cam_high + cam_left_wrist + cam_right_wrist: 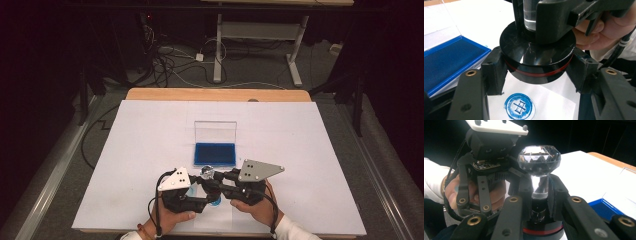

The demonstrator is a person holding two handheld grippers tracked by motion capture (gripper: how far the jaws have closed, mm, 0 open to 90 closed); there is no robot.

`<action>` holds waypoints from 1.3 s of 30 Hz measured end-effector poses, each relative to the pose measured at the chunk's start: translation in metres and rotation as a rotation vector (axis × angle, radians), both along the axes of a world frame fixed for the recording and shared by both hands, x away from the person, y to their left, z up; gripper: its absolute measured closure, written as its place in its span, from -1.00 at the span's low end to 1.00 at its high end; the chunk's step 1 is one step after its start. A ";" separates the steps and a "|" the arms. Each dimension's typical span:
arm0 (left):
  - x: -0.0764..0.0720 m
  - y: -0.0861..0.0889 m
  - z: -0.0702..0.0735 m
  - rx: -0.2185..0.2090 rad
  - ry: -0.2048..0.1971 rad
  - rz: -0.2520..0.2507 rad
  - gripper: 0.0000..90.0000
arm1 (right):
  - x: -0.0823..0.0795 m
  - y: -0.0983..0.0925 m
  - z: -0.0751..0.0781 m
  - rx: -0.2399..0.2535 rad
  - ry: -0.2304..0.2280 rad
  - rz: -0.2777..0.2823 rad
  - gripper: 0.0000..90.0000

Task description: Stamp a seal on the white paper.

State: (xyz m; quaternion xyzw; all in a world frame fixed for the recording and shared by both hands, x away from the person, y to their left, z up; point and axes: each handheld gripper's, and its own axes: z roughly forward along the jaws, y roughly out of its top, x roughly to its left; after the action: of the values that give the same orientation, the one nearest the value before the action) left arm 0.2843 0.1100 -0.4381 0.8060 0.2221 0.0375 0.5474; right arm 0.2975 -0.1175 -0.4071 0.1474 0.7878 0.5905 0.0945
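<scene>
Stamp (537, 57): lifted above blue imprint (519, 106); left tool (537, 72) pinching base, right tool (539, 195) pinching stem. Next: set aside, likely.

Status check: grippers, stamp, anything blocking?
Left gripper shut on stamp base; right gripper shut on its stem. Blue print below. Nothing blocking.

Stamp (537, 53) at table (140, 150) near edge, 6 o'clock from ink pad case (215, 153). Case lid (215, 131) upright at case's 12 o'clock side. Left gripper (537, 72) at stamp base, jaws at 9 and 3 o'clock of it. Right gripper (539, 195) on stamp stem, below knob (539, 160). Paper sheet (554, 102) under stamp, on table. Stamped mark (519, 106) on sheet, beneath raised stamp, toward 7 o'clock. In high view, left gripper at 9 o'clock of right.
</scene>
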 end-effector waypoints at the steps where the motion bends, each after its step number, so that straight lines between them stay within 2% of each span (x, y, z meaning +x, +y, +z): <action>1: 0.000 0.000 0.000 -0.001 0.002 0.002 -0.18 | 0.000 0.000 -0.001 -0.001 -0.004 0.002 0.69; 3: 0.001 0.001 -0.001 -0.014 0.024 -0.006 -0.18 | 0.000 0.000 -0.002 0.005 0.003 0.003 0.69; 4: 0.000 0.000 -0.001 -0.008 0.017 0.001 -0.18 | 0.001 0.000 -0.002 0.004 -0.002 0.008 0.69; 6: 0.002 0.001 0.000 -0.015 0.031 -0.009 -0.18 | 0.001 0.000 -0.003 0.010 0.002 0.007 0.69; 7: 0.001 0.001 0.000 -0.008 0.022 -0.001 -0.18 | 0.001 0.000 -0.003 0.010 0.001 0.006 0.69; 9: 0.002 0.001 0.000 -0.020 0.036 -0.005 -0.18 | 0.000 0.000 -0.003 0.015 -0.001 0.001 0.69; 14: 0.002 0.001 0.000 0.005 0.036 0.008 -0.18 | 0.001 0.000 -0.005 0.022 0.007 -0.003 0.69; 16: 0.002 0.001 0.001 0.008 0.030 0.005 -0.18 | 0.002 0.000 -0.006 0.015 0.002 0.000 0.69; 18: 0.002 0.001 0.002 0.034 0.008 0.003 -0.18 | 0.002 -0.001 -0.006 0.018 0.004 0.003 0.69; 20: 0.003 0.001 0.003 0.022 0.010 -0.004 -0.18 | 0.001 -0.001 -0.005 0.020 -0.005 0.005 0.69; 25: 0.002 0.002 0.002 0.035 -0.032 -0.007 -0.19 | 0.000 0.000 -0.003 0.011 -0.015 0.001 0.69; 29: 0.001 0.002 0.002 0.024 -0.042 -0.003 -0.20 | -0.001 0.000 -0.001 0.005 -0.022 -0.011 0.68; 34: 0.001 0.001 0.000 0.034 -0.047 0.009 -0.20 | -0.001 0.001 -0.001 0.001 -0.024 -0.019 0.68; 37: 0.001 0.000 0.000 0.046 -0.052 0.012 -0.19 | 0.000 0.001 -0.002 -0.004 -0.025 -0.022 0.68; 39: 0.001 -0.001 0.001 0.069 -0.061 0.019 -0.19 | 0.000 0.001 -0.002 0.000 -0.018 -0.026 0.68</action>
State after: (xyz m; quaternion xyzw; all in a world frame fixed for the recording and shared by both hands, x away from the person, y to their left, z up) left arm 0.2854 0.1093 -0.4370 0.8209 0.2113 0.0749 0.5253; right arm 0.2973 -0.1168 -0.4091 0.1523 0.7850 0.5904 0.1096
